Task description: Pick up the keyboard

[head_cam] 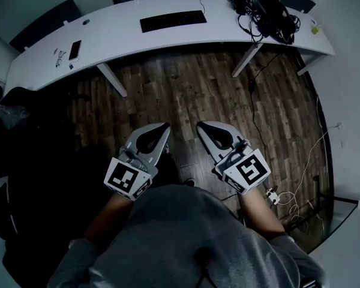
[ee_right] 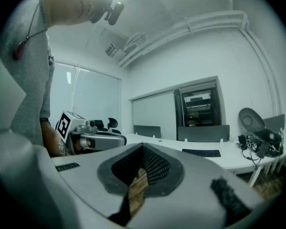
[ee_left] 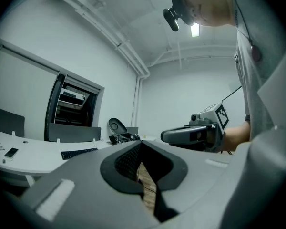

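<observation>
Wood-plank floor (head_cam: 186, 95) fills the middle of the head view, and a long white curved worktop (head_cam: 120, 38) runs across the top of it on slanted white legs. The black keyboard (head_cam: 173, 21) lies flat near the middle of the worktop, close to its far edge. A phone (head_cam: 75, 49) lies well to the left of the keyboard, and a tangle of black cables and gear (head_cam: 270, 17) sits well to its right. One black cable (head_cam: 252, 107) hangs from that end down to the floor, and a thin white wire (head_cam: 306, 167) loops over the planks at the right.

Both claws are held low in front of the person's grey shirt (head_cam: 186, 239), side by side and near each other, pointing toward the worktop. The left claw (head_cam: 160, 128) has its jaws together with nothing between them; only floor shows through the slit in its own view. The right claw (head_cam: 205, 126) is likewise closed and empty. A marker cube sits at the rear of each claw, by the wrist. The keyboard is well apart from both claws, across open floor, and neither touches it.
</observation>
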{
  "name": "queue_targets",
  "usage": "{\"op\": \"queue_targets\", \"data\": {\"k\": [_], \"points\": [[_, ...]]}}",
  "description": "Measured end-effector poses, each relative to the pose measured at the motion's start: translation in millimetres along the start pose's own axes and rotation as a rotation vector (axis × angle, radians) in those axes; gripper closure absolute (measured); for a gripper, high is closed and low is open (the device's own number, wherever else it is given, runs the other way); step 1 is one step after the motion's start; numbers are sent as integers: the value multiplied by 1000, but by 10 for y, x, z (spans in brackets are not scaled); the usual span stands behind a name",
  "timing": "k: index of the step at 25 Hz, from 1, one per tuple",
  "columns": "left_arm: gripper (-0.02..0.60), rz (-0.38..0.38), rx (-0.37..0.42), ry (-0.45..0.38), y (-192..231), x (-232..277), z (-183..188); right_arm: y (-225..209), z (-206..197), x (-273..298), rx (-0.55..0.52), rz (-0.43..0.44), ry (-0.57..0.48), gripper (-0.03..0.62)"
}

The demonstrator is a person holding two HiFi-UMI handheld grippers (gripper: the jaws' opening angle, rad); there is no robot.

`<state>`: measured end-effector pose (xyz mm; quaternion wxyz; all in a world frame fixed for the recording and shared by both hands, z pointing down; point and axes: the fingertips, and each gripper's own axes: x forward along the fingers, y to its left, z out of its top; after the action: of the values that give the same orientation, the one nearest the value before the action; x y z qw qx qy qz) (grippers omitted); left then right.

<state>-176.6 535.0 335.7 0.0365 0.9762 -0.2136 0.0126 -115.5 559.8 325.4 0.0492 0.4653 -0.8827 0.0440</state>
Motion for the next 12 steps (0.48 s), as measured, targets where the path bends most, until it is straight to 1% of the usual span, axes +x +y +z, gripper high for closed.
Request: {"op": "queue_targets", "data": {"k": [7,12], "points": [[574,-13,-7,-3,728,381,57,-471,70,641,-5,-9,22,589],[574,-17,-18,-5,1256,562,92,-712,118,1149,-9,-10,38,589]]}}
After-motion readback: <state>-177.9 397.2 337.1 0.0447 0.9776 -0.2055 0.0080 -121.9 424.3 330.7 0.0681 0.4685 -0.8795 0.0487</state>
